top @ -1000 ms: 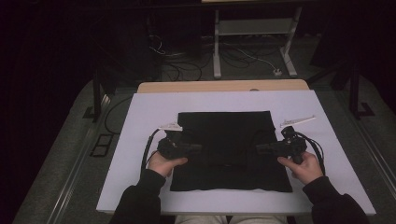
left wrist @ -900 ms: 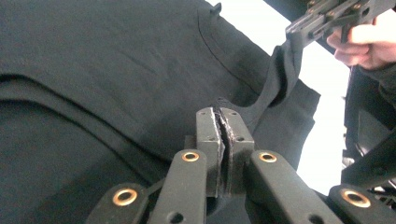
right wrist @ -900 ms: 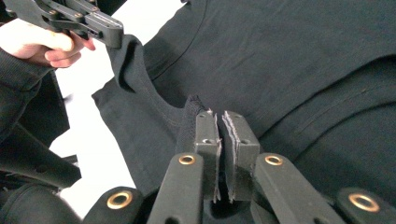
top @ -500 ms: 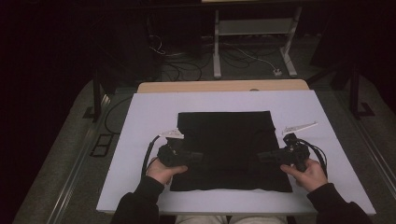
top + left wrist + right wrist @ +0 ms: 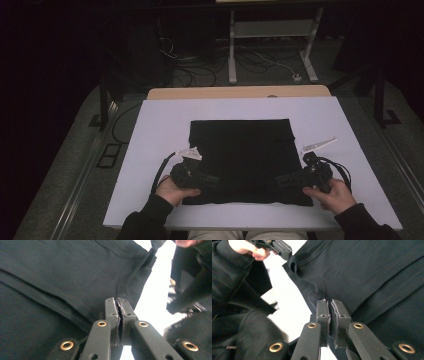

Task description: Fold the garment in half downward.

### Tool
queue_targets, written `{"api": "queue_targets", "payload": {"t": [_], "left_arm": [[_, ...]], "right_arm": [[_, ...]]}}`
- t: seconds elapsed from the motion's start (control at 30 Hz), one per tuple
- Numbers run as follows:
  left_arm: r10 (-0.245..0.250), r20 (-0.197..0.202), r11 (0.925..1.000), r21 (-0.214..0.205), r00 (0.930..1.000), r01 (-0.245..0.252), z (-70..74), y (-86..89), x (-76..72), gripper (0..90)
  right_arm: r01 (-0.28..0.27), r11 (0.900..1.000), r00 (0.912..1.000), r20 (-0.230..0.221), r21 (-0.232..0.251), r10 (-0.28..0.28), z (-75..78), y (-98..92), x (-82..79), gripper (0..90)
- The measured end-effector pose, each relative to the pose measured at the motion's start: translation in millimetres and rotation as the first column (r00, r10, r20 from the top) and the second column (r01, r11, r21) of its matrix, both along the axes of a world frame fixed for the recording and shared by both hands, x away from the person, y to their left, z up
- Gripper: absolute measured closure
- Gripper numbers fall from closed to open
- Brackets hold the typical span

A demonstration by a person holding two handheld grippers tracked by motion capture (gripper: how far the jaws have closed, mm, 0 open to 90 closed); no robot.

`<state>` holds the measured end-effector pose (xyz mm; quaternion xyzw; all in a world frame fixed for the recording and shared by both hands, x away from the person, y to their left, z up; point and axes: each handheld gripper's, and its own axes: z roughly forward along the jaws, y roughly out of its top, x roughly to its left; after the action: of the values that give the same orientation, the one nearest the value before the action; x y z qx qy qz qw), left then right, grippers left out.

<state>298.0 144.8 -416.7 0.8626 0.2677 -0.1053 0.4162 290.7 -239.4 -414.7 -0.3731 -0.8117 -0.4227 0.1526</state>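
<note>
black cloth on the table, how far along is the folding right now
Done: the black cloth lies flat and squared on the white table. In hand: the left gripper and the right gripper are each shut on its near edge, near a corner. Left: no fold shows yet; the near edge is not yet carried anywhere.

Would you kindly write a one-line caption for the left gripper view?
Left gripper, jaws shut, pinching the near edge of a black fabric garment lying on a white table surface.

Black cloth [image 5: 241, 155], folded, flat on table
</note>
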Motion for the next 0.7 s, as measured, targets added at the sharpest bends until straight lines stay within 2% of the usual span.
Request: {"api": "queue_targets", "payload": {"t": [0.27,0.7], "left_arm": [[-0.053,-0.025,0.998,0.034,0.9983,0.054,-2.8,-2.1,-6.5,86.1],[-0.112,-0.04,0.9892,0.091,0.9929,0.115,-7.0,-5.1,-13.6,86.3]], "right_arm": [[-0.054,0.9983,0.9985,-0.013,-0.022,0.054,-3.3,2.0,-13.2,83.6],[-0.079,0.9957,0.9963,-0.04,-0.049,0.077,-8.3,1.7,-18.9,83.5]]}}
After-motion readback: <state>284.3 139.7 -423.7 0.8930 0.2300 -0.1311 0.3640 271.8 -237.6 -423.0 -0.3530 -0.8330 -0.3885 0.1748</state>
